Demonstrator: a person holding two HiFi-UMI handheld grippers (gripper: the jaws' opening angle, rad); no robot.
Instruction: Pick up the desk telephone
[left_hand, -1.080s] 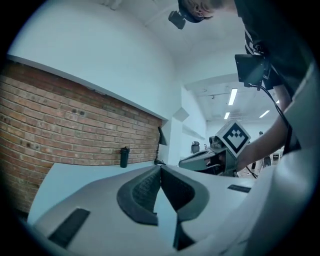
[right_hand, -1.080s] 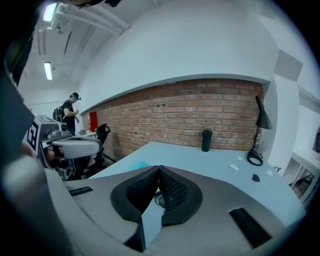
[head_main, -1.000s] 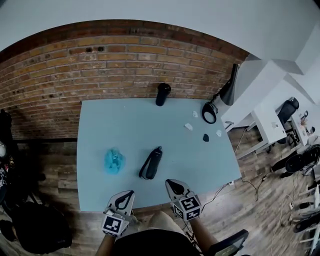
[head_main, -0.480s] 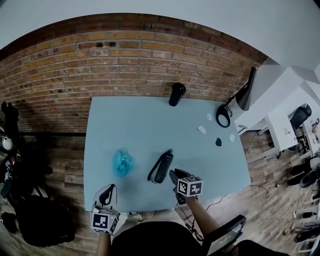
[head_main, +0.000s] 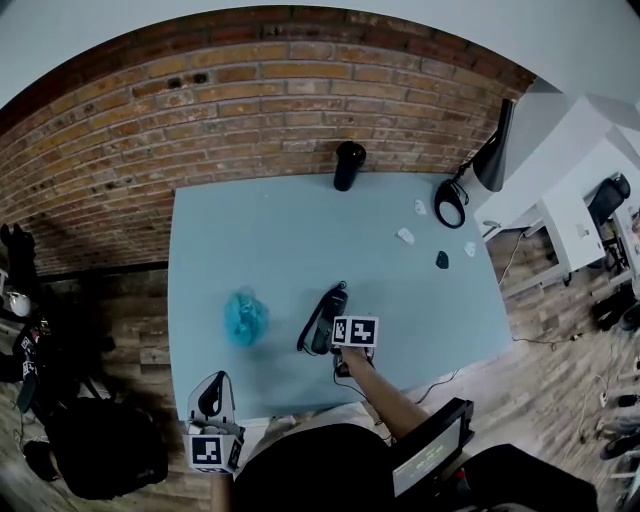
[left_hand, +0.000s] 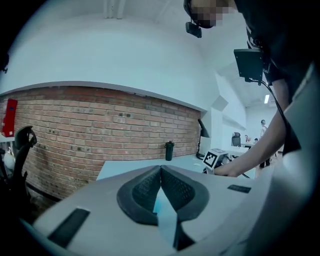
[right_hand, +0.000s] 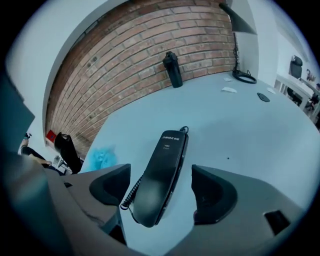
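Since the earlier frame, my right claw had travelled from the near edge of the table forward and down to the telephone. Its jaws had just been opening. In the right gripper view they stood wide apart, one on each side of the telephone's near end, with a gap between each pad and the black casing. Nothing was clamped.

The telephone lay flat on the light blue table, near the front edge and a little right of centre. Its coiled cord ran along its left side, and its far end pointed toward the brick wall.

My left claw was at the near left edge of the table, as before, well apart from the telephone. In the left gripper view its jaws were together at the tips with nothing between them.

A crumpled blue bag lay on the table to the left of the telephone, near it but not touching. A black bottle stood upright at the far edge, against the wall. A black lamp stood at the far right corner.
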